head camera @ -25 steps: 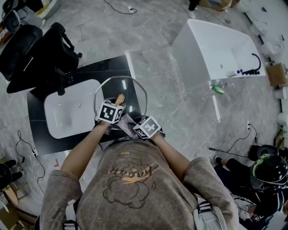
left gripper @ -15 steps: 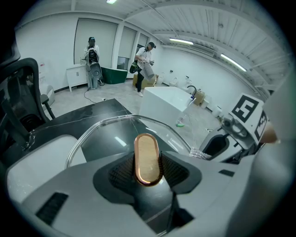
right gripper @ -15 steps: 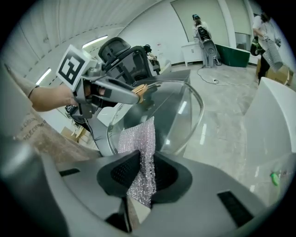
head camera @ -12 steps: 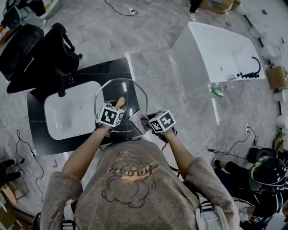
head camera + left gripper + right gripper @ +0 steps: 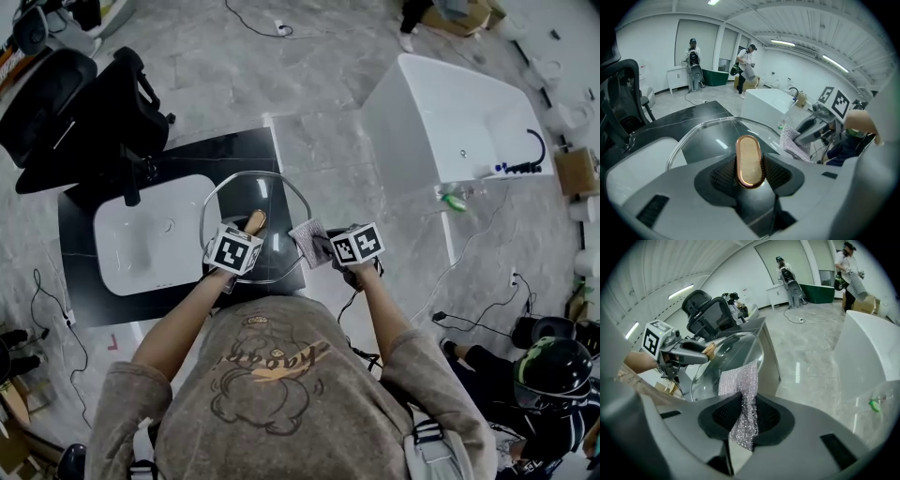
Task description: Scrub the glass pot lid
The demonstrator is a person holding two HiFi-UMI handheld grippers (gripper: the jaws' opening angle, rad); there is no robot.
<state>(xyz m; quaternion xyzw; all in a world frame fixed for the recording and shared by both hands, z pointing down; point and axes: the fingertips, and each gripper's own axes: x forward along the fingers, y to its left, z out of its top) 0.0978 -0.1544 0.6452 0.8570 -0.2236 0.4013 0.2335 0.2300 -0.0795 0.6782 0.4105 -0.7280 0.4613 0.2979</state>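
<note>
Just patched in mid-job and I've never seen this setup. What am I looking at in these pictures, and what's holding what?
No robot here: a person holds a two-jaw gripper in each hand. The head view looks down from a camera on their head; each gripper view looks along that gripper's jaws. The left gripper is clamped on the knob of the glass lid, held over a black counter with a white sink. The right gripper pinches a silvery scrubbing cloth at the lid's rim.
</note>
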